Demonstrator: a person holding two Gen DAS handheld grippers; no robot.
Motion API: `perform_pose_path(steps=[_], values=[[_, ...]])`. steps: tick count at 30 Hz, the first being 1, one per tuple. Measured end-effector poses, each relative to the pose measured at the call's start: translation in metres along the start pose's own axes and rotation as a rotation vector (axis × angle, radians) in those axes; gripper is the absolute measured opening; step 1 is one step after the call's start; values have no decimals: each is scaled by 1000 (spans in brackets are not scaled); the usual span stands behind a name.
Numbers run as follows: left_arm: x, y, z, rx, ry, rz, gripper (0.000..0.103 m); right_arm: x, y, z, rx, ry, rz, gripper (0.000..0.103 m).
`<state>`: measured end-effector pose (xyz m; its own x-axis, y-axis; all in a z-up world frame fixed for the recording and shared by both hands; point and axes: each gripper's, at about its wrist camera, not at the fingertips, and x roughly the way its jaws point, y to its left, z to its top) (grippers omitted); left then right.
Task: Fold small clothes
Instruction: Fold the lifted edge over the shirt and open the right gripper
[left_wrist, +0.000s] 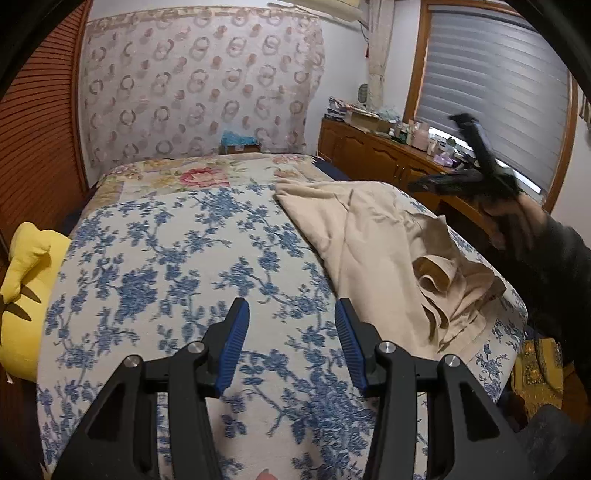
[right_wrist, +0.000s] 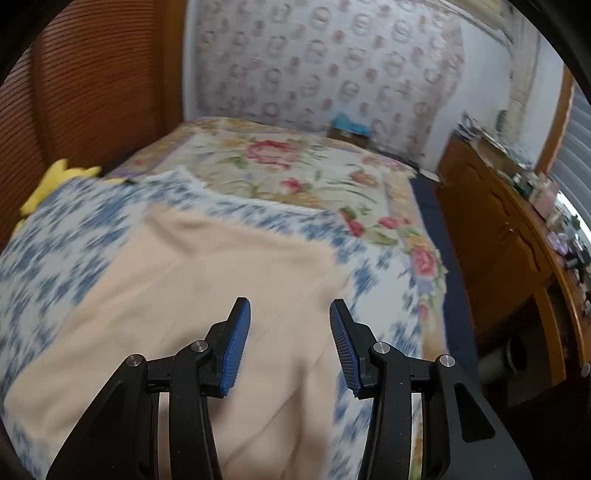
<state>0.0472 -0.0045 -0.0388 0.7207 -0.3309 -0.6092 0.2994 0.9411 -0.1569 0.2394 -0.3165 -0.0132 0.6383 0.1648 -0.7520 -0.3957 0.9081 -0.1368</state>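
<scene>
A bed fills most of both views, covered by a white bedspread with blue flowers; farther back lies a quilt with pink and red flowers. A yellow plush toy rests at the bed's left edge, against a slatted wooden door. Behind the bed hangs a patterned curtain with ring shapes, with a blue item at its foot. On the right, a wooden cabinet carries clutter beneath a window blind.
</scene>
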Motion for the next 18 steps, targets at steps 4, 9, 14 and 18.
perform_pose_path(steps=[4,9,14,18], values=[[6,-9,-1,10,14,-16,47,-30,28,-38,-15,-1,102,45],[14,-19,-3,18,39,-31,47,-43,65,-73,-16,15,222,45],[20,-28,-8,29,64,-43,47,-45,93,-83,-38,18,283,45],[23,-32,-12,32,80,-51,47,-41,103,-86,-58,34,289,45]])
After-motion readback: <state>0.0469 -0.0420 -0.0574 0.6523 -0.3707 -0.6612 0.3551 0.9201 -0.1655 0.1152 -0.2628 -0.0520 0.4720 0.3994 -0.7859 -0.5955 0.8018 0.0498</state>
